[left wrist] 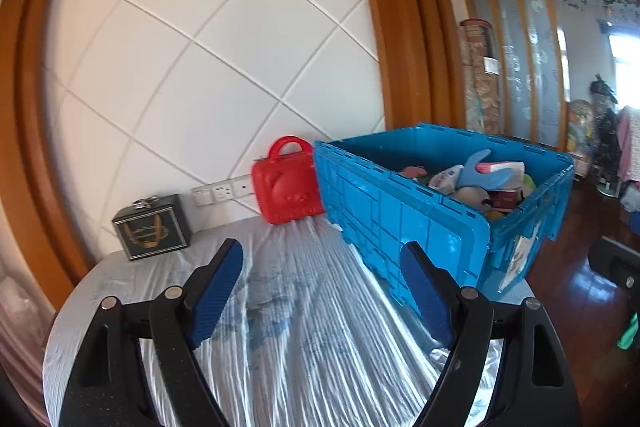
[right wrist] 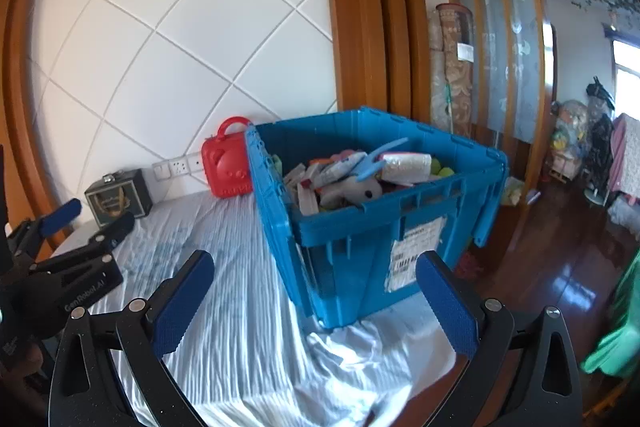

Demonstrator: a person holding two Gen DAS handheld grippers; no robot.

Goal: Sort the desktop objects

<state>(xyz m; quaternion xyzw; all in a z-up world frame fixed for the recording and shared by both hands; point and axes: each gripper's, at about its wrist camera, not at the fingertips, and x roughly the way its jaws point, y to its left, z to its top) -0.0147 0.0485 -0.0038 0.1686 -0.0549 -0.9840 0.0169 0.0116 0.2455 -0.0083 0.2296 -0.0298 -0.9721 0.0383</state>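
A blue plastic crate (left wrist: 400, 219) (right wrist: 360, 227) stands on the cloth-covered table (left wrist: 304, 307), filled with several toys and packets (right wrist: 352, 171). Behind it, against the wall, a red carry case (left wrist: 286, 187) (right wrist: 226, 163) stands upright. A dark square box (left wrist: 154, 227) (right wrist: 116, 195) sits further left. My left gripper (left wrist: 320, 251) is open over the cloth, with nothing between its blue pads and the crate's hanging lid by its right finger. My right gripper (right wrist: 316, 261) is open wide in front of the crate's near corner, holding nothing. The left gripper (right wrist: 100, 215) also shows at the left edge of the right wrist view.
The table's round edge (left wrist: 60, 307) drops off at the left. Wall sockets (left wrist: 222, 191) sit behind the red case. To the right lie a wooden floor (right wrist: 560, 267), a wooden screen (right wrist: 500, 47) and piled household things (right wrist: 580, 131).
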